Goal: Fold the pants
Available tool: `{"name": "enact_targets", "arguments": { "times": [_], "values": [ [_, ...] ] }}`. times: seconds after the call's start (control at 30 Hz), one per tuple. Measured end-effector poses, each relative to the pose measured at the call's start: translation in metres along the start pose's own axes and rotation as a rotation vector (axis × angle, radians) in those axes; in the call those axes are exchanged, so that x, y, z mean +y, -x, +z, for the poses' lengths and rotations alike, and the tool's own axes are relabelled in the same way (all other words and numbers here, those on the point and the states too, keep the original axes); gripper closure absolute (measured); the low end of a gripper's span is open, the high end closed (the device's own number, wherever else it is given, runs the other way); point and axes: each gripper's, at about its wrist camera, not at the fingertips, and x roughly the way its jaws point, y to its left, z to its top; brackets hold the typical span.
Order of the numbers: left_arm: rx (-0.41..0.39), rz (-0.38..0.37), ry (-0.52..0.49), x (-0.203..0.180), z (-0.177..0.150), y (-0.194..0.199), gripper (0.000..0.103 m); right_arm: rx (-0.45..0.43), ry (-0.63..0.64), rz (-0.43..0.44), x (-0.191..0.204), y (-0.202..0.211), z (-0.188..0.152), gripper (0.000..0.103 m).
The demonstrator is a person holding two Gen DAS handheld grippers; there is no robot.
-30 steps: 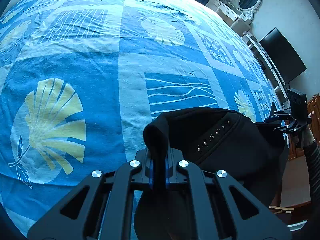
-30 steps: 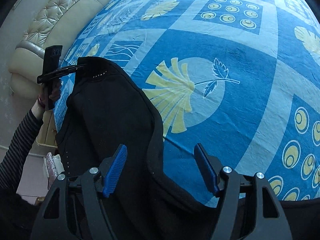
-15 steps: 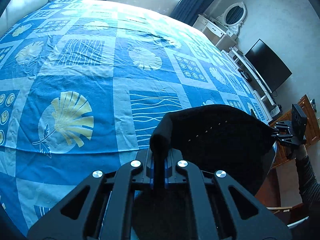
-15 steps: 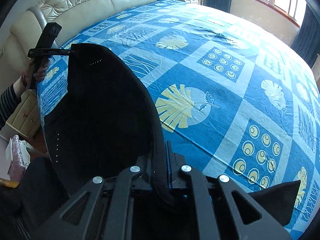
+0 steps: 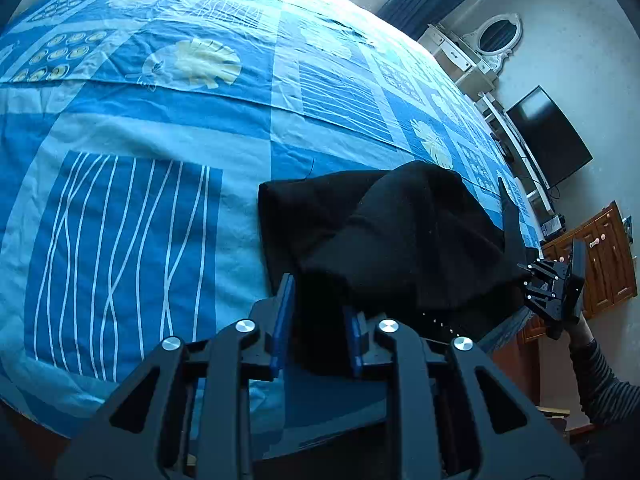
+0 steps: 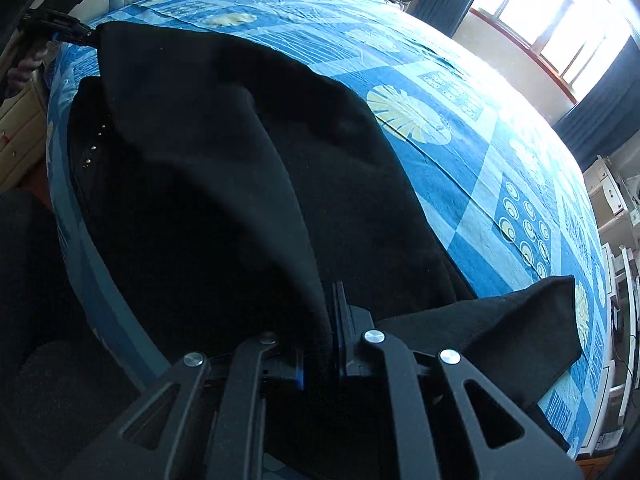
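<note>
A: Where are the pants (image 6: 248, 184)?
B: Heaped on the bed (image 5: 140, 128) near its edge, 1 end lifted.
A: The left gripper (image 5: 316, 320)?
B: Jaws have just been opening; cloth sits between the blue pads, unpressed.
A: The right gripper (image 6: 320, 344)?
B: Nearly closed, pinching a black fold, its jaws just easing wider.

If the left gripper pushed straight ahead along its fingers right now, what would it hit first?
Most likely the black pants: the left gripper has just been opening, and the cloth lies between its parted blue pads and bunched right ahead. The blue bedsheet lies under and beyond; depth is unclear.
</note>
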Motion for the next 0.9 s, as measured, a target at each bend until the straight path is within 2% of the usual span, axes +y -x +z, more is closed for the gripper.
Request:
{"name": "enact_targets", "arguments": {
  "times": [0.03, 0.07, 0.1, 0.17, 0.2, 0.27, 0.33, 0.4, 0.5, 0.6, 0.63, 0.73, 0.8, 0.9],
  "values": [
    [-0.008, -0.002, 0.026, 0.005, -0.008, 0.004, 0.051, -0.001, -0.035, 0.009, -0.001, 0.002, -0.004, 0.082],
    [-0.023, 0.003, 0.051, 0.010, -0.016, 0.008, 0.048, 0.001, -0.065, 0.020, -0.004, 0.004, -0.007, 0.075],
    [-0.036, 0.000, 0.082, 0.015, -0.023, 0.013, 0.047, 0.002, -0.089, 0.026, -0.006, 0.007, -0.010, 0.071],
    [-0.060, -0.037, 0.169, 0.024, -0.035, 0.023, 0.046, 0.000, -0.138, 0.019, -0.006, 0.014, -0.017, 0.058],
    [-0.074, -0.062, 0.222, 0.026, -0.040, 0.028, 0.044, -0.012, -0.176, 0.028, -0.008, 0.020, -0.020, 0.057],
    [-0.108, -0.118, 0.306, 0.025, -0.048, 0.034, 0.040, -0.047, -0.288, 0.083, -0.016, 0.032, -0.025, 0.047],
    [-0.135, -0.155, 0.351, 0.014, -0.050, 0.034, 0.040, -0.092, -0.413, 0.151, -0.021, 0.046, -0.031, 0.043],
    [-0.151, -0.169, 0.357, -0.001, -0.049, 0.030, 0.037, -0.146, -0.580, 0.259, -0.032, 0.055, -0.039, 0.040],
    [-0.183, -0.117, 0.349, -0.018, -0.039, 0.021, 0.035, -0.198, -0.861, 0.463, -0.042, 0.053, -0.056, 0.037],
    [-0.184, -0.123, 0.413, -0.016, -0.031, 0.010, 0.035, -0.212, -1.066, 0.599, -0.040, 0.038, -0.072, 0.037],
    [-0.181, -0.135, 0.441, -0.014, -0.028, 0.006, 0.035, -0.211, -1.109, 0.625, -0.037, 0.032, -0.075, 0.037],
    [-0.175, -0.152, 0.517, -0.010, -0.025, -0.004, 0.035, -0.196, -1.205, 0.631, -0.030, 0.013, -0.080, 0.037],
    [-0.179, -0.143, 0.537, -0.008, -0.023, -0.009, 0.035, -0.206, -1.260, 0.655, -0.027, 0.002, -0.081, 0.037],
    [-0.193, -0.145, 0.562, -0.007, -0.020, -0.013, 0.035, -0.227, -1.288, 0.635, -0.027, -0.006, -0.071, 0.037]
  ]
}}
